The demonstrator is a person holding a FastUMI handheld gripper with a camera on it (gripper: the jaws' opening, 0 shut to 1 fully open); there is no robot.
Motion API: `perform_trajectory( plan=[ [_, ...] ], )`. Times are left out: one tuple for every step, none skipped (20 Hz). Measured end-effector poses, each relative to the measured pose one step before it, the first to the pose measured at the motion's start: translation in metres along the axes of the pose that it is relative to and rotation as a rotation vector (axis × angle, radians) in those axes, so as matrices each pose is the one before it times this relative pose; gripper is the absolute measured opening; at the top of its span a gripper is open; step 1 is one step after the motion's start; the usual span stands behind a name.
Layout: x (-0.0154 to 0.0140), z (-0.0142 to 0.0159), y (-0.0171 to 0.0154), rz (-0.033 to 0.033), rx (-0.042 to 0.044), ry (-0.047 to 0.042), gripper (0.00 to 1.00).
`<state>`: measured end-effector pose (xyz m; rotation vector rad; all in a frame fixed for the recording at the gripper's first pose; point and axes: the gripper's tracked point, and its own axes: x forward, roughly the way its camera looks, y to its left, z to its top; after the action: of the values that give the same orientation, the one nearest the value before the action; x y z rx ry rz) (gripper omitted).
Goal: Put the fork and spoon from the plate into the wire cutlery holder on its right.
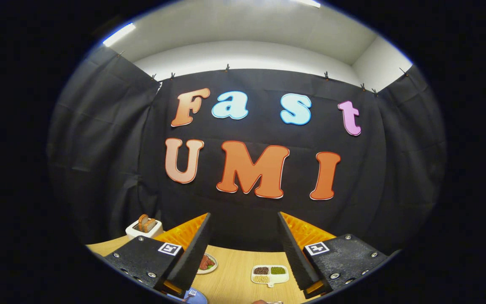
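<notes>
Fork point(190, 293) lies on the blue plate point(196, 298), low beside the left finger. Gripper point(243, 249) is raised above the wooden table point(234, 270), fingers wide apart, holding nothing. Between them: a divided seed dish point(270, 274) and a small plate of food point(206, 263). Toaster point(144, 228) sits far left.

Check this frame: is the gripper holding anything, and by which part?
Nothing is held. The gripper is open, fingers apart above the table, with only air between them.
</notes>
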<state>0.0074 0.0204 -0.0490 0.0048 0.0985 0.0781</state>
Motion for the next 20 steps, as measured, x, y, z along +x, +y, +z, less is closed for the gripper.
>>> perform_trajectory(
  plan=[
    [-0.00089,-0.00401,0.00713,0.01118,0.00086,0.00736,0.9],
    [-0.00003,-0.00609,0.00711,0.01283,0.00161,0.01381,0.9],
    [0.00049,-0.0055,0.00672,0.01251,0.00323,0.01256,0.91],
    [-0.00048,-0.00452,0.0069,0.01151,0.00311,0.01195,0.91],
    [-0.00027,-0.00482,0.00568,0.00879,-0.00091,0.01226,0.91],
    [-0.00013,-0.00561,0.00424,0.00702,-0.00513,0.01534,0.9],
    [0.00024,-0.00771,0.0042,0.00634,-0.00472,0.01982,0.91],
    [0.00163,-0.00992,0.00534,0.00735,0.00158,0.02502,0.91],
    [0.00093,-0.01034,0.00666,0.01269,0.00925,0.0285,0.91],
    [0.0009,-0.01122,0.00863,0.01599,0.01039,0.03178,0.91],
    [0.0013,-0.0118,0.00751,0.01417,0.00873,0.03557,0.91],
    [0.0015,-0.01168,0.00594,0.01435,0.00539,0.0366,0.91],
    [0.00184,-0.01249,0.0064,0.01343,0.00441,0.03953,0.91],
    [0.00219,-0.01387,0.006,0.01178,0.00218,0.04491,0.91],
    [0.00312,-0.01437,0.00516,0.00862,0.00237,0.0468,0.91],
    [0.00078,-0.01513,0.00372,0.00511,0.00278,0.0513,0.91],
    [0.00329,-0.01255,0.00359,0.00516,0.00922,0.04148,0.91],
    [0.00305,-0.00977,0.00393,0.00433,0.01077,0.02994,0.91],
    [0.0039,-0.01119,0.00375,0.00346,0.00292,0.03499,0.91],
    [0.00549,-0.01618,0.00277,0.00696,-0.00577,0.05148,0.91]
  ],
)
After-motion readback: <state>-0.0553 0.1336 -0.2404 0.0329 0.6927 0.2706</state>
